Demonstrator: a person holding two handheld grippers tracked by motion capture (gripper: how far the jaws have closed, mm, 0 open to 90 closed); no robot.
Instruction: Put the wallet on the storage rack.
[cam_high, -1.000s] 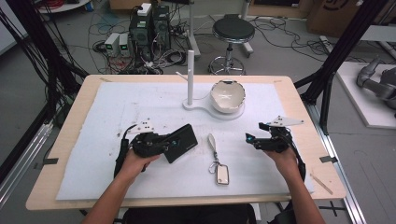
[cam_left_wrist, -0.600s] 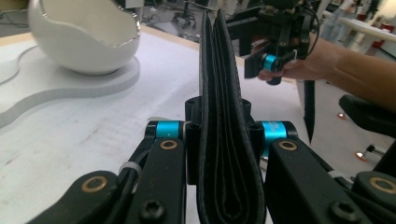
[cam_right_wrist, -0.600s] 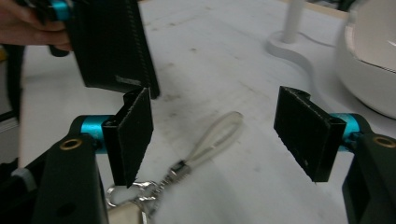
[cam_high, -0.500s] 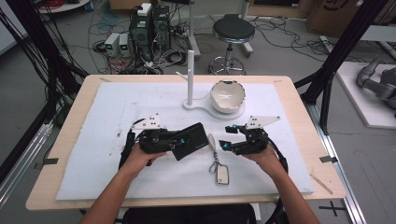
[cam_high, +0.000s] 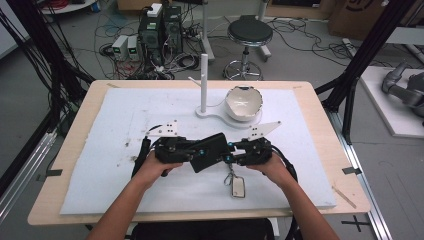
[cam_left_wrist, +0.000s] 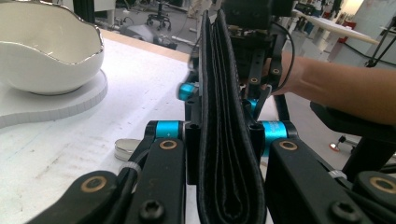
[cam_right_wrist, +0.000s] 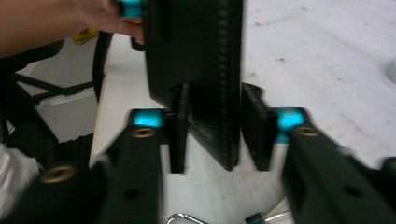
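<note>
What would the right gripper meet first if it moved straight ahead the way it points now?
The black wallet, already between its closing jaws, which do not yet press on it. Behind it, probably the left gripper that clamps the wallet's other end.

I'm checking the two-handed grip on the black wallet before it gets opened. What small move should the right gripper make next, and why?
Probably finish closing the right gripper on the wallet. Its fingers have just been closing, with the wallet's corner between them, yet a gap shows beside one finger. The left gripper already clamps the wallet's other end above the table.
</note>
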